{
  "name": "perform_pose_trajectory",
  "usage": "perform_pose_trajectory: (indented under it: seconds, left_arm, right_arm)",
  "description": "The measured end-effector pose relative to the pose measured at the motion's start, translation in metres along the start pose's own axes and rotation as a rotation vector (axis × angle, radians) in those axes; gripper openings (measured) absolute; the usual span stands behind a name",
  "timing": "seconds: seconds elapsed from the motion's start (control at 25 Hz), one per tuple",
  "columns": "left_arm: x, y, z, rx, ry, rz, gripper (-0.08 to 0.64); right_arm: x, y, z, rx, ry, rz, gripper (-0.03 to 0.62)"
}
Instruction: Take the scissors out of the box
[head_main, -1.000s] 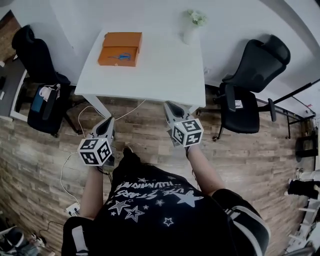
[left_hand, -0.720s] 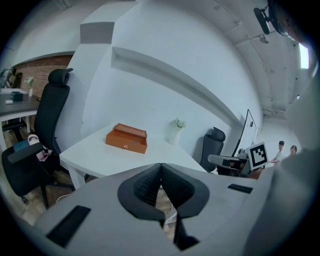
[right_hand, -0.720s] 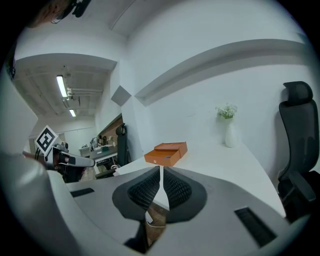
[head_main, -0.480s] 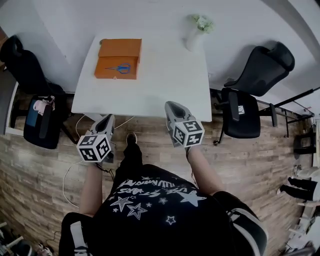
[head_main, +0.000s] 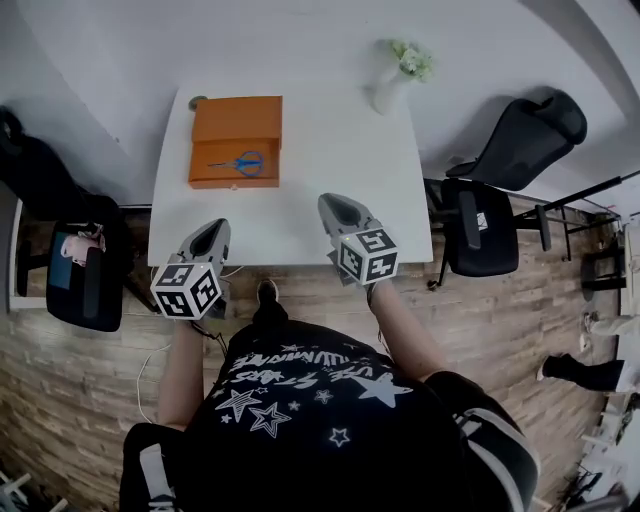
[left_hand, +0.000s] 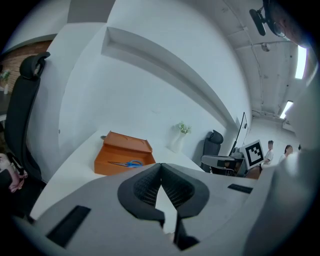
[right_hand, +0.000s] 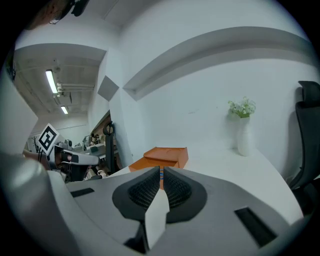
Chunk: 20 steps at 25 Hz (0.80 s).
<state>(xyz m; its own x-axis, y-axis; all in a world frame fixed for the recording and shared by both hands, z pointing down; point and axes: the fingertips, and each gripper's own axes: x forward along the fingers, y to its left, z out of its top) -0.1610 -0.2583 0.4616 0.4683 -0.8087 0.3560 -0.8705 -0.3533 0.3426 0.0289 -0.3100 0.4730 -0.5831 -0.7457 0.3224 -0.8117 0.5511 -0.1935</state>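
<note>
An open orange box (head_main: 236, 140) lies at the far left of the white table (head_main: 320, 190), with blue-handled scissors (head_main: 240, 163) in its front half. In the left gripper view the box (left_hand: 124, 154) and scissors (left_hand: 126, 163) sit straight beyond the jaws. The box (right_hand: 165, 156) also shows in the right gripper view, just past the fingertips. My left gripper (head_main: 214, 229) hovers at the table's near edge, shut and holding nothing. Over the table's near part my right gripper (head_main: 334, 205) is likewise shut and holding nothing. Both are well short of the box.
A white vase with flowers (head_main: 393, 78) stands at the table's far right corner. A black office chair (head_main: 495, 190) is to the right of the table, and another dark chair with a bag (head_main: 80, 275) to the left. Cables lie on the wooden floor (head_main: 520, 330).
The person has stepped toward the table. Both grippers moved forward from over the floor to the table's near edge, and stayed shut.
</note>
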Motion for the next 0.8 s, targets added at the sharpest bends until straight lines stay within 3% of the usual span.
perform_pose_trajectory:
  seconds: [0.28,0.68,0.8]
  left_arm:
    - [0.022,0.049,0.031,-0.002,-0.009,0.0,0.018]
    - [0.066,0.106,0.055,0.024,0.019,-0.017,0.018]
    - [0.084,0.119,0.061,0.02,0.019,-0.044,0.018]
  right_arm:
    - [0.064,0.013,0.025,-0.046,0.039,0.043,0.052]
    - [0.167,0.019,0.024,-0.208,0.234,0.068,0.052]
    - [0.197,0.022,0.023,-0.262,0.289,0.118,0.054]
